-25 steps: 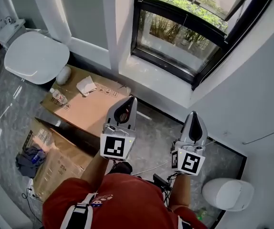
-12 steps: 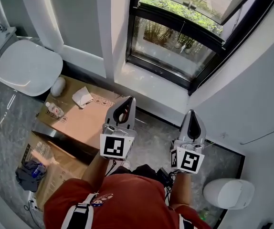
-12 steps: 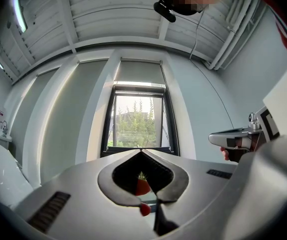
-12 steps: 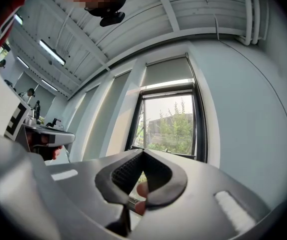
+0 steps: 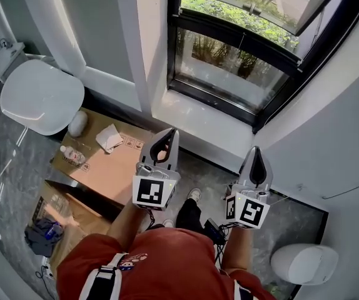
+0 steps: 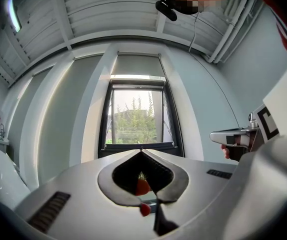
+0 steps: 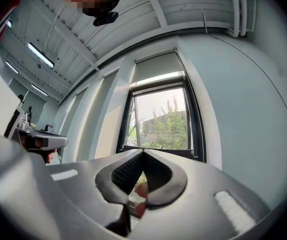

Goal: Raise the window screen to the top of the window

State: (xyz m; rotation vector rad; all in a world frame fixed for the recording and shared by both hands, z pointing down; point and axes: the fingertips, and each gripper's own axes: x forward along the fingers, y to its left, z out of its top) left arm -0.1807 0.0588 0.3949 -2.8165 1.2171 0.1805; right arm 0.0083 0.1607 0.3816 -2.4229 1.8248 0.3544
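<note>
The black-framed window [image 5: 242,49] stands ahead of me above a white sill [image 5: 198,120]. In the left gripper view a pale grey screen [image 6: 136,64] covers only the upper part of the window, its lower edge just above the glass; the right gripper view shows the same screen [image 7: 156,66]. My left gripper [image 5: 166,133] and right gripper [image 5: 255,149] are held side by side, short of the sill and pointing at the window. Both are shut with nothing between the jaws. Neither touches the window or the screen.
A white toilet [image 5: 42,95] stands at the left. Cardboard boxes [image 5: 104,161] below the left gripper carry a water bottle [image 5: 72,155] and a crumpled tissue [image 5: 109,136]. A white rounded fixture [image 5: 301,262] sits at the lower right; cables lie by my feet.
Both grippers have moved forward together toward the window, still shut. The person has stepped closer, and a foot now shows on the floor between the grippers.
</note>
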